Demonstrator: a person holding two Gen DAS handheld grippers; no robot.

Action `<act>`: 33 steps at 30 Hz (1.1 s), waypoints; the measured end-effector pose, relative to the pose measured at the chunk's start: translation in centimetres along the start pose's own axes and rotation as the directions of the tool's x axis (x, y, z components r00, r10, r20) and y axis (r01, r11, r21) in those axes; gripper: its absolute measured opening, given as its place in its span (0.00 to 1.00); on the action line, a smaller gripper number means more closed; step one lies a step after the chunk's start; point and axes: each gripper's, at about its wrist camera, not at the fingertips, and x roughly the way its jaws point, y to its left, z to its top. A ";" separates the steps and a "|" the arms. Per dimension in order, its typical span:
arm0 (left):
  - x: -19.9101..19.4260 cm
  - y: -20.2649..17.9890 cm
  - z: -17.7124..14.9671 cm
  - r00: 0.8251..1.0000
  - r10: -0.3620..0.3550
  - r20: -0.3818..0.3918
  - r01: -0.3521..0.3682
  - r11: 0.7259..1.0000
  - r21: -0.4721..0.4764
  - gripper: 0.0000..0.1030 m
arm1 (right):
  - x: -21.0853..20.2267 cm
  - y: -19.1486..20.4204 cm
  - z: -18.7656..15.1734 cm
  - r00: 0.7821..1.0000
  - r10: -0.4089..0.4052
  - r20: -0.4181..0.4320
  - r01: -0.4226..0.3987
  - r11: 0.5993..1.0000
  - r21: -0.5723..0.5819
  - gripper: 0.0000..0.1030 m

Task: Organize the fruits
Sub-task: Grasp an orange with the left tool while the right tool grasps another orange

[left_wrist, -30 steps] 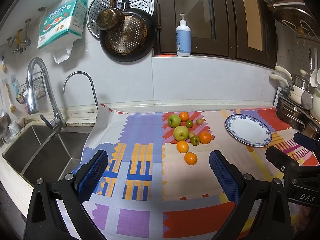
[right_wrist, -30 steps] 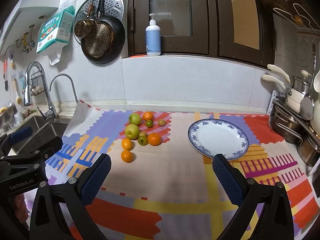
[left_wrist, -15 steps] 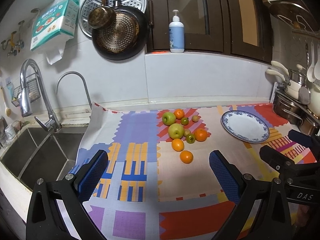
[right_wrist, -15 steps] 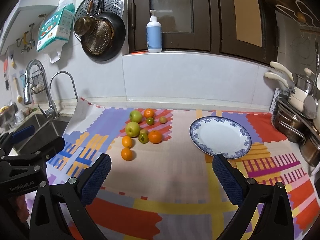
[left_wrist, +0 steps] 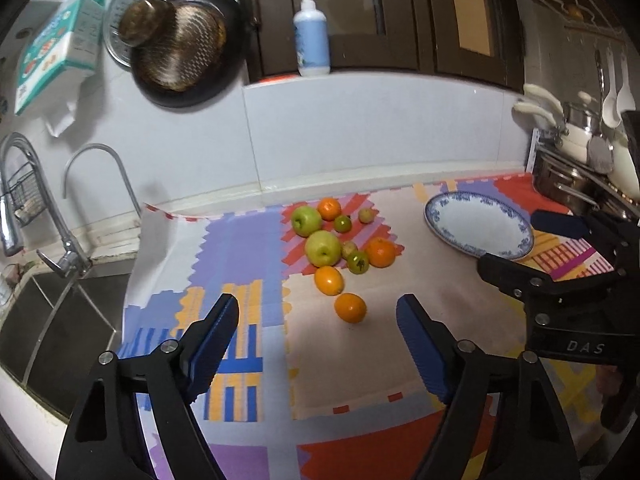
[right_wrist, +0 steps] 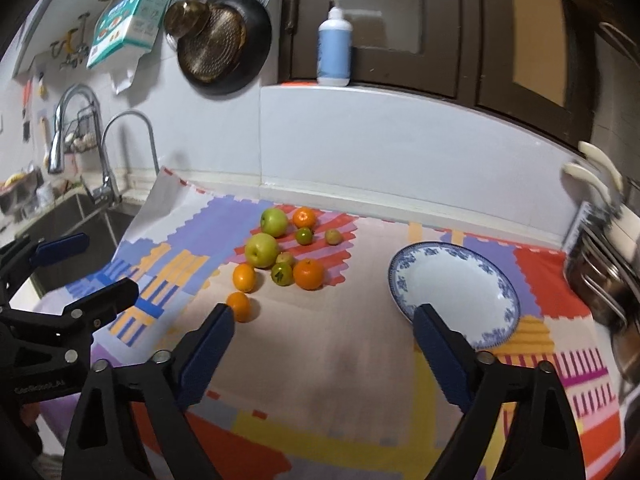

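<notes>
Nearest orange [left_wrist: 350, 307] sits straight ahead of the left gripper [left_wrist: 317, 342], between its wide-spread jaws; right gripper [right_wrist: 323, 344], equally agape, has it off left.

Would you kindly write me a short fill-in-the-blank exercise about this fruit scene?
1. The plate holds ____ fruit.
2. The two biggest green fruits are ____.
3. Both the left gripper and the right gripper have their jaws ____.
4. The fruit nearest the grippers is an ____.

Missing words: no; apples; open; orange
</notes>
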 end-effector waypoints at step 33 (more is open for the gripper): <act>14.1 -1.2 -1.1 0.959 -0.139 -0.247 0.139 0.990 -0.019 0.47 | 17.9 -0.6 0.7 0.954 0.201 -0.221 -0.226 0.970 -0.090 0.60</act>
